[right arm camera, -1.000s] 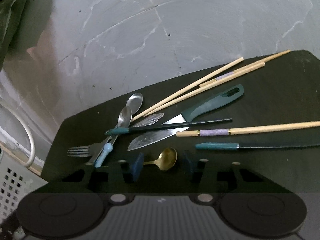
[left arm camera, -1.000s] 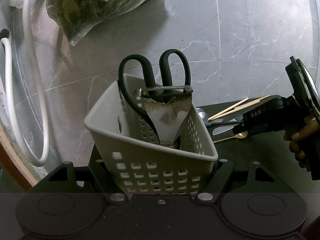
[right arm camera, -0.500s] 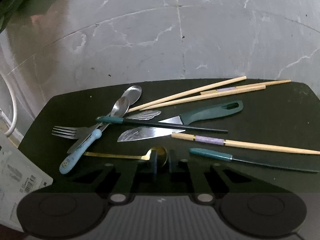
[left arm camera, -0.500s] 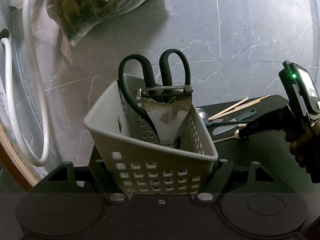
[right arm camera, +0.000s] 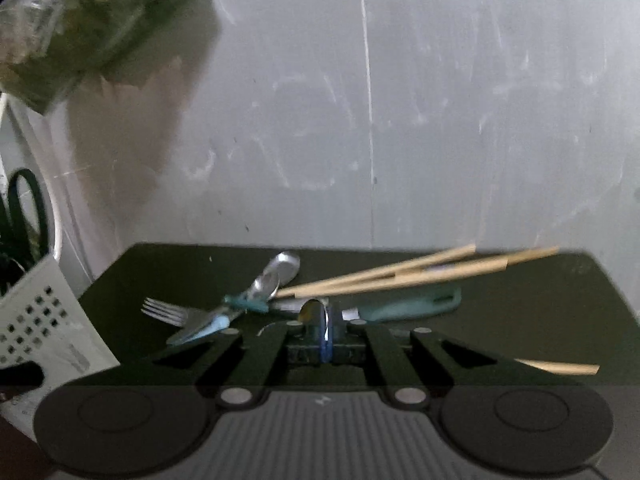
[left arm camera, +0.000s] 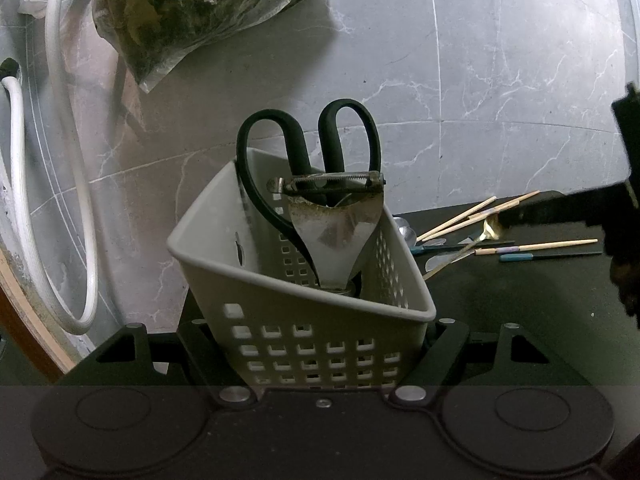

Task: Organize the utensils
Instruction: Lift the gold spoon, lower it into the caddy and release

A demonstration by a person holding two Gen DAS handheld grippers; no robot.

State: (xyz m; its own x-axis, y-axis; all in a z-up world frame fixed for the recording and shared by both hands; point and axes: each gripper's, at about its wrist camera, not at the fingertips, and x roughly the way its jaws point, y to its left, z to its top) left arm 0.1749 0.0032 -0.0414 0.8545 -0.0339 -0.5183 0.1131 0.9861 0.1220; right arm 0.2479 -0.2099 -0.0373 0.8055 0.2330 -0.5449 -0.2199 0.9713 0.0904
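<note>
On the left, the white perforated basket [left arm camera: 304,312] is clamped in the left claw [left arm camera: 320,340], with black-handled scissors [left arm camera: 308,148] standing inside. To the right, above the dark counter [left arm camera: 520,292], the gold spoon [left arm camera: 491,229] is pinched by its bowl in the closed right claw [right arm camera: 325,330], near the chopsticks [right arm camera: 400,276].

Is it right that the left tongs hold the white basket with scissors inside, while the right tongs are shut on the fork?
Not quite. The right tongs are shut on the gold spoon, as both wrist views show; the fork still lies on the dark table. The left tongs do hold the white basket with the scissors inside.
</note>
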